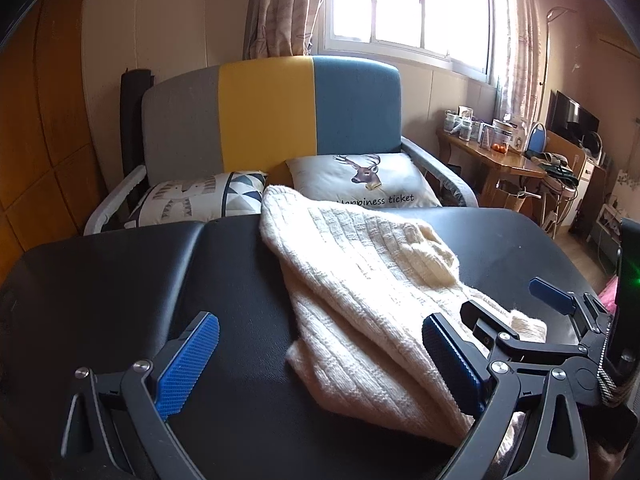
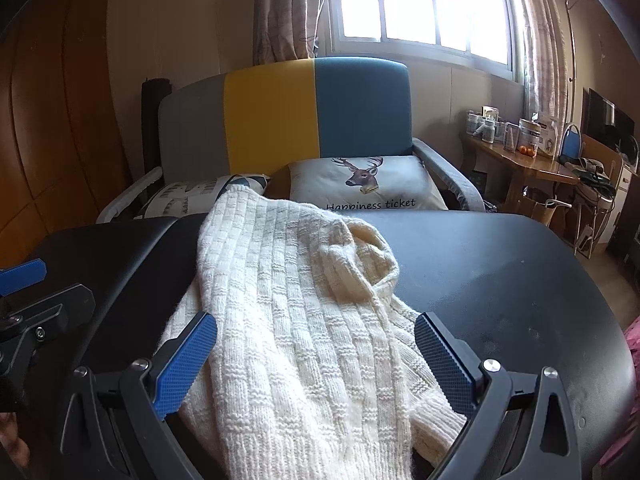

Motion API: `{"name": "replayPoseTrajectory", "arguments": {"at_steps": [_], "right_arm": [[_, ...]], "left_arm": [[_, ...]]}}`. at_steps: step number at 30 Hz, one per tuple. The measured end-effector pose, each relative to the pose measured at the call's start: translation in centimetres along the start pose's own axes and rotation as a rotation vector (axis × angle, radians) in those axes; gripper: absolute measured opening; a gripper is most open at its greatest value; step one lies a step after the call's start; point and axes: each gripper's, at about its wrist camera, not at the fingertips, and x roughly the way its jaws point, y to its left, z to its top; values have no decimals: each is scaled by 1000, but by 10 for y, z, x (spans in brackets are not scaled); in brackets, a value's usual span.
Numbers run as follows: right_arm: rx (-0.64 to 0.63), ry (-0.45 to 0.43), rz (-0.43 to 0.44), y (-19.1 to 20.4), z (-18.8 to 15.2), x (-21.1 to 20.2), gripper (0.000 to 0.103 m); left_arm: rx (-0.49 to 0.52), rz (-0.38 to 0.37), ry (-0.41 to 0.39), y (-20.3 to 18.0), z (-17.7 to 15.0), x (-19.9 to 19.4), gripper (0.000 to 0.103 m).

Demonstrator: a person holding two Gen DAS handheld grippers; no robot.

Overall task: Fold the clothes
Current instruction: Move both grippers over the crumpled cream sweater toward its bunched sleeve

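Cream knit sweater (image 2: 304, 320): lying loosely bunched across the black table (image 2: 500, 280), in front of a sofa with a deer pillow (image 2: 366, 186). Left gripper (image 1: 320, 364): fingers spread wide, holding nothing, right pad at the sweater's near edge. Right gripper (image 2: 316, 364): fingers spread wide astride the sweater, gripping nothing.

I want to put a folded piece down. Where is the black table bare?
Bare black table lies right of the cream knit sweater, and another patch left of it. The near middle is crowded: both open grippers flank the sweater.
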Motion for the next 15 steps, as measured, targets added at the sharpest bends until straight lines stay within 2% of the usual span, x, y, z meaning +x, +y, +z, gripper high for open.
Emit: {"name": "replayPoseTrajectory", "arguments": {"at_steps": [2,7,10,12,15], "right_arm": [[0,8,3,0,-3,2,102],[0,28,10,0,-10,7,102],[33,73,76,-6,-13,11,102],[133,114,214,-22,-17,13,102],[318,118,399,-57,-27,13,102]], "left_arm": [[-36,-26,30,4,-2,5,103],[-18,-35,46,-4,-8,6,103],[-37,-91,95,6,-17,17,103],[-55,-166,129,10,-24,29,103],[-102,-257,169,30,-46,36,103]]}}
